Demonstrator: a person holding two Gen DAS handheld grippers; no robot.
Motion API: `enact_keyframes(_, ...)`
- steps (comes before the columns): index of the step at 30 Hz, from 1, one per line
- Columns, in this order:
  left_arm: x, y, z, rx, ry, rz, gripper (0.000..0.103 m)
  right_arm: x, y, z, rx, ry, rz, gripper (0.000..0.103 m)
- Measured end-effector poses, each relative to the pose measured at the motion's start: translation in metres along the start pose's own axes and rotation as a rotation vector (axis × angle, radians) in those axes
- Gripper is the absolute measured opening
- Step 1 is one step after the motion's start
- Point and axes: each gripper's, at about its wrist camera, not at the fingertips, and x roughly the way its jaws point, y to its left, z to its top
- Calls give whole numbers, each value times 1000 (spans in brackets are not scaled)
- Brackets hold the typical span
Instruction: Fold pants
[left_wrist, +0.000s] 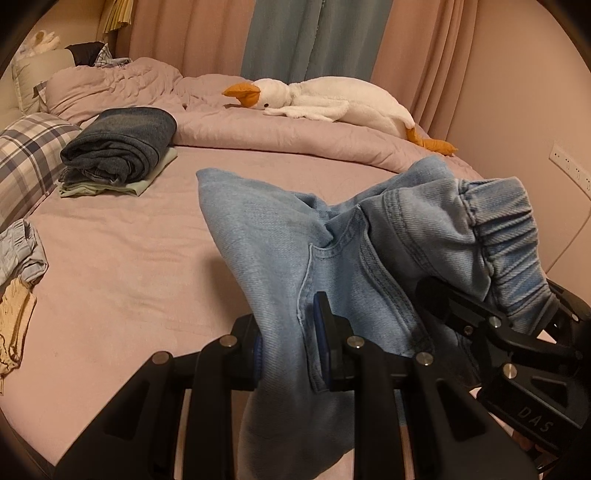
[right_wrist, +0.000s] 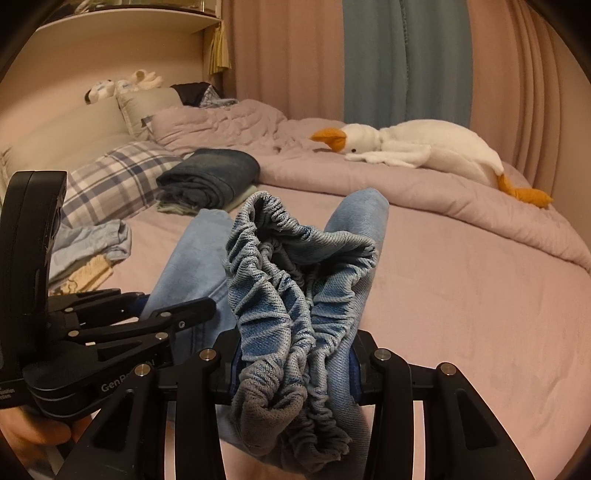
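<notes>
Left wrist: pants (left_wrist: 280, 258) pinched between claw (left_wrist: 291, 350) pads.

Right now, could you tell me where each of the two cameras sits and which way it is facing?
Left wrist: on the left gripper, looking down its fingers across the bed; its jaws pinch the light blue pants; the right gripper shows at right.
Right wrist: on the right gripper, facing the same way; its jaws hold the bunched elastic waistband; the left gripper and a hand show at left.
Shared: pants, plush goose, folded dark jeans, plaid pillow.
</notes>
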Motion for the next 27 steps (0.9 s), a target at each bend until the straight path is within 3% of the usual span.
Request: enact_keyframes(27,45,-3,40,49,-4,-5,22,29,-14,23,30,-24,-11,44)
